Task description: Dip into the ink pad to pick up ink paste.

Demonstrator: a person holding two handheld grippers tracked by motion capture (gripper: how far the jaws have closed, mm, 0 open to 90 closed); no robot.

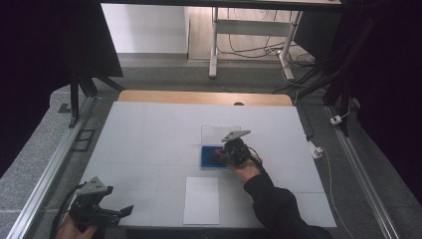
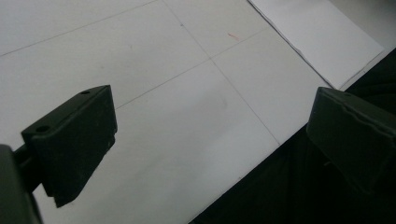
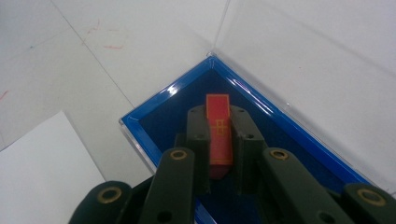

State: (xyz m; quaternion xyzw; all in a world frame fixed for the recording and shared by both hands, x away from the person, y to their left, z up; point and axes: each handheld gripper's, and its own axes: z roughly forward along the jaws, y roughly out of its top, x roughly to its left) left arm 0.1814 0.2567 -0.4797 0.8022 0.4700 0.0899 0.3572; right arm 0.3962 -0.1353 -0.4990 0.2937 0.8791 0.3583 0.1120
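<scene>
Left hand-held gripper (image 1: 130, 209) sits nearest us, jaws wide apart, holding nothing, at the near-left edge of the white surface (image 1: 149, 144). We see a paper sheet (image 1: 201, 200) near centre front. Beyond it, the blue tray (image 3: 159, 114) with its clear lid open. Right hand-held gripper (image 3: 219, 133) is clamped on the red block (image 3: 219, 128) inside that tray.

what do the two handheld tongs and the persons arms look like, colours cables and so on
Both tongs are black. The left tongs carry a grey three-cornered plate on top and trail a black cable; their jaws are broad, flat, dark blocks. The right tongs bear a similar grey plate; brass-coloured rivets dot their black linkage bars. The right arm wears a black sleeve.
</scene>
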